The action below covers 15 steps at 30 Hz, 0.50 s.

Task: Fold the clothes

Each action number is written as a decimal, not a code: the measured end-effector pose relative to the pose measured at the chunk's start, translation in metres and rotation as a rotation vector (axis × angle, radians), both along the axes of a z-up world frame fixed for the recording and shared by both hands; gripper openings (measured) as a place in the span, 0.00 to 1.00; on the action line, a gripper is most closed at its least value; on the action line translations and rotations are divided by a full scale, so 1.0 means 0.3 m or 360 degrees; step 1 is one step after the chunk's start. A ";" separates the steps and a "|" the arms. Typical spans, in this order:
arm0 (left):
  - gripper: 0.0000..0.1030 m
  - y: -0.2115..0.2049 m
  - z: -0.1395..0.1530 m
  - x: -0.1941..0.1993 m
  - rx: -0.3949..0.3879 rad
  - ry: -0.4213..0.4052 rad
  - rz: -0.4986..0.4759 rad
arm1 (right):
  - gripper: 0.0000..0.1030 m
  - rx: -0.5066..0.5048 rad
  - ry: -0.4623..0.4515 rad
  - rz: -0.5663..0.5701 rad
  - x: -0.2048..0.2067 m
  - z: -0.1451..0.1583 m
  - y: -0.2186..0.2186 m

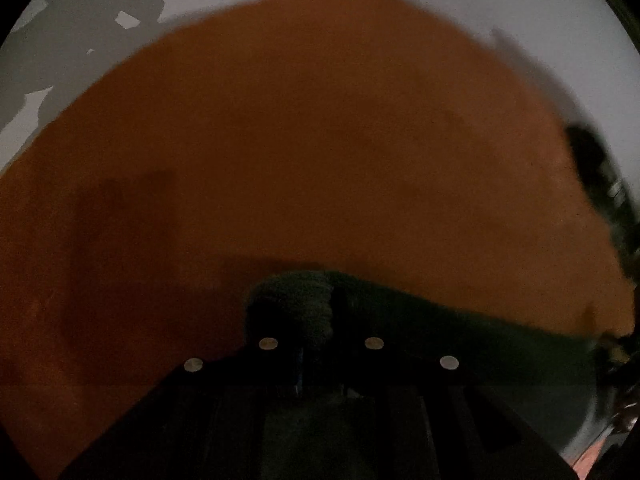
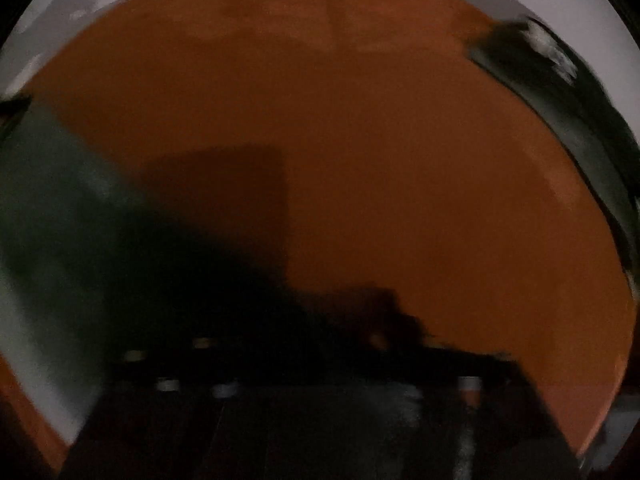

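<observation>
A dark green garment [image 1: 460,332] runs from my left gripper [image 1: 320,320] toward the right over an orange table [image 1: 300,140]. The left gripper's jaws are close together with a bunched fold of the green cloth pinched between them. In the right wrist view the same green cloth [image 2: 72,220] spreads to the left over the orange table [image 2: 400,160]. My right gripper [image 2: 320,320] is dark and badly blurred; its fingers merge with the dark cloth, so its state is unclear.
A pale grey floor or wall [image 1: 540,20] lies beyond the table's far edge. A dark blurred object [image 2: 560,92] sits at the table's right edge in the right wrist view. Another dark shape [image 1: 600,184] is at the right in the left view.
</observation>
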<state>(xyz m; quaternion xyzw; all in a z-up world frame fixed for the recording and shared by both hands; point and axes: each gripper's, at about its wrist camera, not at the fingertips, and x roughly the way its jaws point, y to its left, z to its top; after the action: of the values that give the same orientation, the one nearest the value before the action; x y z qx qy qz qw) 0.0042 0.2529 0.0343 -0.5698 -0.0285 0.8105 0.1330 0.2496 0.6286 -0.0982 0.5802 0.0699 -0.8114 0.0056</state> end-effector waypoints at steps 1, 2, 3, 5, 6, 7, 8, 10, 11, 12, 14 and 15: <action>0.14 -0.051 -0.003 -0.005 0.0138 -0.0048 0.0066 | 0.68 -0.0099 0.0057 -0.0077 0.024 0.031 0.033; 0.15 -0.095 -0.008 -0.010 0.0270 -0.0109 0.0108 | 0.68 -0.0197 0.0115 -0.0154 0.047 0.063 0.067; 0.16 -0.144 -0.027 -0.031 0.0411 -0.0237 0.0136 | 0.68 -0.0295 0.0171 -0.0231 0.071 0.094 0.100; 0.20 -0.256 -0.055 -0.072 0.0644 -0.0472 0.0198 | 0.68 -0.0436 0.0239 -0.0414 0.147 0.148 0.187; 0.23 -0.299 -0.026 -0.066 0.0607 -0.0422 0.0208 | 0.68 -0.0507 0.0277 -0.0511 0.192 0.178 0.236; 0.29 -0.339 0.010 -0.056 0.0551 -0.0348 0.0212 | 0.68 -0.0563 0.0337 -0.0596 0.261 0.217 0.273; 0.34 -0.379 0.045 -0.045 0.0494 -0.0274 0.0216 | 0.68 -0.0595 0.0385 -0.0638 0.287 0.252 0.292; 0.37 -0.459 0.116 -0.025 0.0380 -0.0127 0.0225 | 0.68 -0.0658 0.0522 -0.0716 0.438 0.308 0.333; 0.37 -0.479 0.148 0.012 0.0399 -0.0081 0.0201 | 0.68 -0.0663 0.0587 -0.0761 0.544 0.340 0.344; 0.37 -0.495 0.181 0.053 0.0431 -0.0040 0.0172 | 0.68 -0.0667 0.0651 -0.0807 0.649 0.372 0.356; 0.45 -0.478 0.234 0.180 0.0521 0.0020 0.0053 | 0.68 -0.0637 0.0688 -0.0897 0.839 0.398 0.407; 0.49 -0.471 0.249 0.263 0.0552 0.0036 -0.0019 | 0.68 -0.0624 0.0694 -0.0943 0.925 0.404 0.434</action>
<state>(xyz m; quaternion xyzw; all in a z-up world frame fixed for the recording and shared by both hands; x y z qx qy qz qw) 0.0830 0.1115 0.1090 -0.5294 -0.1629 0.7989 0.2345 0.5270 0.7588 0.0230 0.3778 -0.2562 -0.8797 -0.1328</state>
